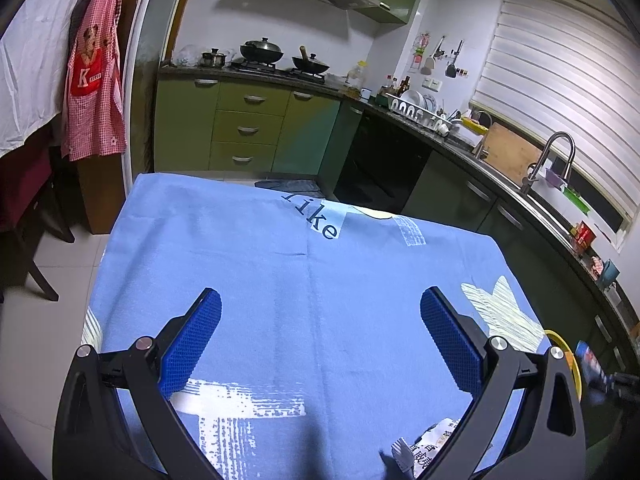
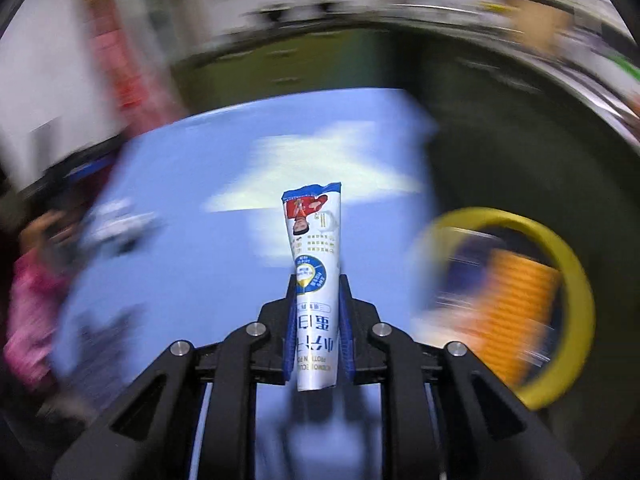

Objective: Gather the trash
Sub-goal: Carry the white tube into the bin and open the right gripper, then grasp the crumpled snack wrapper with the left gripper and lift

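Note:
My right gripper (image 2: 318, 280) is shut on a white and blue printed wrapper (image 2: 314, 248), held upright above the blue tablecloth (image 2: 200, 264). The right wrist view is blurred by motion. A yellow-rimmed bin (image 2: 576, 280) with trash inside sits to the right of the table; its rim also shows in the left wrist view (image 1: 562, 340). My left gripper (image 1: 320, 304) is open and empty above the blue tablecloth (image 1: 304, 280). A crumpled white wrapper (image 1: 434, 446) lies on the cloth under its right finger.
Green kitchen cabinets (image 1: 248, 128) with a stove stand beyond the table. A counter with a sink and faucet (image 1: 554, 156) runs along the right. A dark chair (image 1: 24, 200) and a hanging red apron (image 1: 94, 80) are at the left.

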Tool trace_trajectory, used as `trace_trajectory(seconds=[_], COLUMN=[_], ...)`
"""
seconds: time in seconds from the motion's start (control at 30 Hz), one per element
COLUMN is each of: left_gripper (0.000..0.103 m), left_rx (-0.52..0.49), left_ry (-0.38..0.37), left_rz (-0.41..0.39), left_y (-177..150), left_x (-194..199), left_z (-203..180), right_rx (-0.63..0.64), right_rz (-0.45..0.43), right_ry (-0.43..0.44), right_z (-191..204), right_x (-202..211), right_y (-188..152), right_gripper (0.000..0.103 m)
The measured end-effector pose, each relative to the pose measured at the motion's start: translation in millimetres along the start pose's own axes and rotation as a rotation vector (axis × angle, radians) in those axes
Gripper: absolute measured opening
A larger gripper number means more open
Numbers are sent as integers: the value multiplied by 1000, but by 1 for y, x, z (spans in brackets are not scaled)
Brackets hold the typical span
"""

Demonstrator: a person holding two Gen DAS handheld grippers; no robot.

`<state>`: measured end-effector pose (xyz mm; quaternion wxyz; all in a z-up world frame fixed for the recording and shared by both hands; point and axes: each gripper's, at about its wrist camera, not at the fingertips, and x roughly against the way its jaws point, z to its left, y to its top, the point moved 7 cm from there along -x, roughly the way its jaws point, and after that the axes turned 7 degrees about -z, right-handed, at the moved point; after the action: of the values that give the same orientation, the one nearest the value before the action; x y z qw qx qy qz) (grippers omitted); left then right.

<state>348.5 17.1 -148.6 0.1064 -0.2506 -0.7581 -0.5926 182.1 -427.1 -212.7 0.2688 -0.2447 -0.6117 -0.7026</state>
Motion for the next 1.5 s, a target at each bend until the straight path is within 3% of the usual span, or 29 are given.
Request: trace_trajectory(seconds=[0.1, 0.2, 0.3, 0.5, 0.57, 0.6, 0.63, 0.73, 1.1, 1.27, 1.37, 1.5], left_gripper=[98, 98, 98, 98, 98, 98, 98, 98, 98, 98, 98, 98], left_rx=[-3, -3, -5, -13, -20, -24, -28, -39, -93, -150, -275, -470], left_ry=[2, 1, 1, -3, -5, -4, -4, -9, -61, -164, -265, -381], left_rz=[4, 8, 11, 18, 17, 16, 15, 17, 41, 69, 126, 277], left_y=[-2, -2, -2, -3, -4, -4, -5, -6, -12, -12, -20, -51], left_x=[0, -1, -1, -3, -3, -3, -3, -3, -2, 7, 17, 24], left_z=[-1, -1, -2, -4, -6, -7, -7, -10, -31, -52, -78, -107], right_rx=[-119, -202, -258, -373, -401, -406, -409, -408, -367, -325, -305, -300], right_rz=[9, 28, 74, 165, 178, 173, 164, 108, -37, -45, -39, -43], right_ry=[-212, -322, -367, -369, -353, -339, -343, -363, -288, -238, -209, -176], right_z=[-71, -117, -143, -179, -184, -184, -185, -189, -123, -91, -77, -64], right_x=[4, 3, -7, -36, -45, -48, -48, -38, 14, 19, 17, 15], right_y=[-2, -8, -15, -19, -19, -17, -16, -9, -11, -17, -18, -17], right_gripper=[18, 18, 18, 22, 33, 43, 46, 49, 61, 62, 62, 63])
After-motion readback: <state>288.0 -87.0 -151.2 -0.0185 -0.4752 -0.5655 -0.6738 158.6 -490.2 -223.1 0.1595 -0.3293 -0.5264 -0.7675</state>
